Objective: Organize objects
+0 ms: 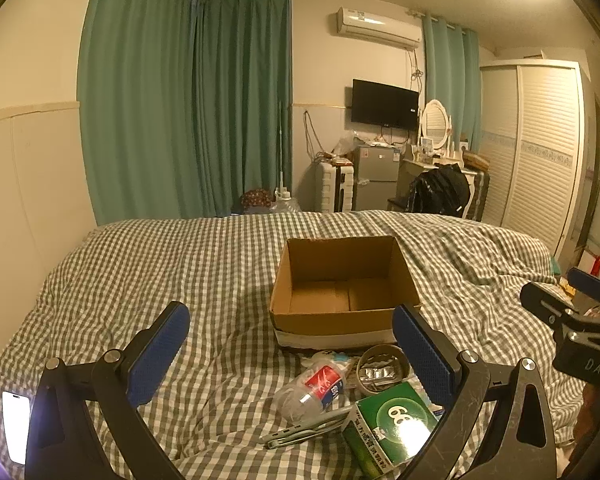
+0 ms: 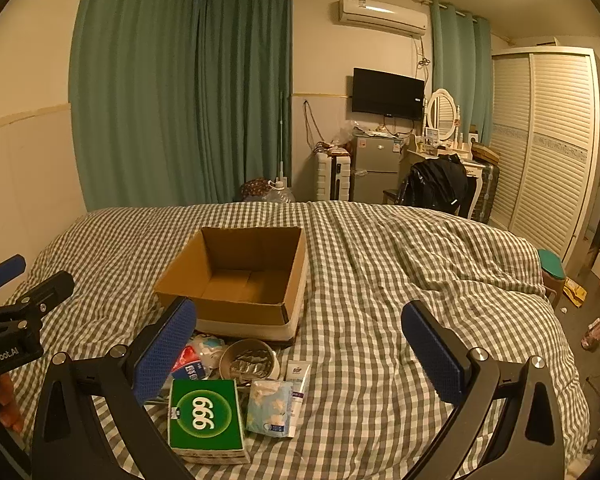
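tissue pack [image 2: 269,406] and tube [image 2: 299,384] show only rightward.

Green-and-white checked bedspread [image 2: 380,280], brown cardboard box [image 2: 236,276], green "999" carton [image 2: 206,416], blue-padded tongs [image 2: 300,360].

Crushed bottle [image 2: 188,362] half behind the right gripper's fingers [image 2: 164,350]; phone [image 1: 15,426] blown out white.

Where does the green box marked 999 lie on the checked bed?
In the right wrist view the green box marked 999 lies low and left of centre, nearer the camera than the open cardboard box and directly left of a pale tissue packet.
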A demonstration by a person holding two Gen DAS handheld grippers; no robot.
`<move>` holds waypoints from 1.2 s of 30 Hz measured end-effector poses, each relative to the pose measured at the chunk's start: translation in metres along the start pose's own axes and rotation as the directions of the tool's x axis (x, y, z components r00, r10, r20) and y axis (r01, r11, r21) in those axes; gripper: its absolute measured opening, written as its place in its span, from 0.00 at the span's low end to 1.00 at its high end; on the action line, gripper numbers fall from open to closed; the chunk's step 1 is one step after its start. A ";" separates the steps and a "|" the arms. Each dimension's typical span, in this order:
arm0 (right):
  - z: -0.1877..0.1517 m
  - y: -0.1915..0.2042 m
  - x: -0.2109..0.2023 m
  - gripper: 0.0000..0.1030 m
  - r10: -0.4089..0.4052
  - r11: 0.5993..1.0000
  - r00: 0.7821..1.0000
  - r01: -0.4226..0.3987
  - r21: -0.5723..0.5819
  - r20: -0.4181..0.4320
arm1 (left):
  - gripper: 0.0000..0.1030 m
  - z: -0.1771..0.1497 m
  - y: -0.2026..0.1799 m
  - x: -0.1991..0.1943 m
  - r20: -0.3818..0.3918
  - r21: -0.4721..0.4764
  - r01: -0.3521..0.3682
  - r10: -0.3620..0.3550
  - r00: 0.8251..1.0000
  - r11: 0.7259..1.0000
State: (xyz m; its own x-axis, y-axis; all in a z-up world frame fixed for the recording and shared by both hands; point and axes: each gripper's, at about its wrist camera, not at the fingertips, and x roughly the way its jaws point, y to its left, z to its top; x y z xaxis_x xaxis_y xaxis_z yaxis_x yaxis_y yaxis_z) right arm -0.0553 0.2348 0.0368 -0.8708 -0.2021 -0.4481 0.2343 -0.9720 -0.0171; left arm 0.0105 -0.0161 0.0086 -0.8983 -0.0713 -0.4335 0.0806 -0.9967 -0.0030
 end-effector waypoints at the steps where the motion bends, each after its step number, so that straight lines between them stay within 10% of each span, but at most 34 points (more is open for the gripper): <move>1: 0.000 0.003 0.000 1.00 0.001 1.000 1.000 -0.001 -0.005 -0.003 | 1.00 0.000 0.000 0.000 0.001 0.000 0.000 0.000 1.000 1.000; 15: -0.041 0.045 0.044 1.00 0.067 0.994 0.983 -0.080 -0.072 -0.169 | 1.00 -0.045 0.021 0.037 -0.124 0.033 -0.052 0.056 0.991 0.998; 28: -0.109 0.085 0.110 0.99 0.114 0.979 0.893 -0.175 -0.101 -0.435 | 1.00 -0.105 0.032 0.093 -0.329 0.079 -0.045 0.069 0.942 0.996; 36: -0.113 0.083 0.112 0.74 0.156 0.972 0.871 -0.218 -0.082 -0.466 | 1.00 -0.121 0.019 0.116 -0.421 0.125 0.032 0.024 0.907 0.992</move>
State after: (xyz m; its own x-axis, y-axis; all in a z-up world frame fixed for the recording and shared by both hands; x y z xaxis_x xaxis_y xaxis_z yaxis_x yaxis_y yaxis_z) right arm -0.0842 0.1447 -0.1160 -0.5200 -0.2720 -0.8097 0.4535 -0.8912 0.0082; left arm -0.0400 -0.0390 -0.1512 -0.6310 -0.0729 -0.7724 -0.0029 -0.9953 0.0963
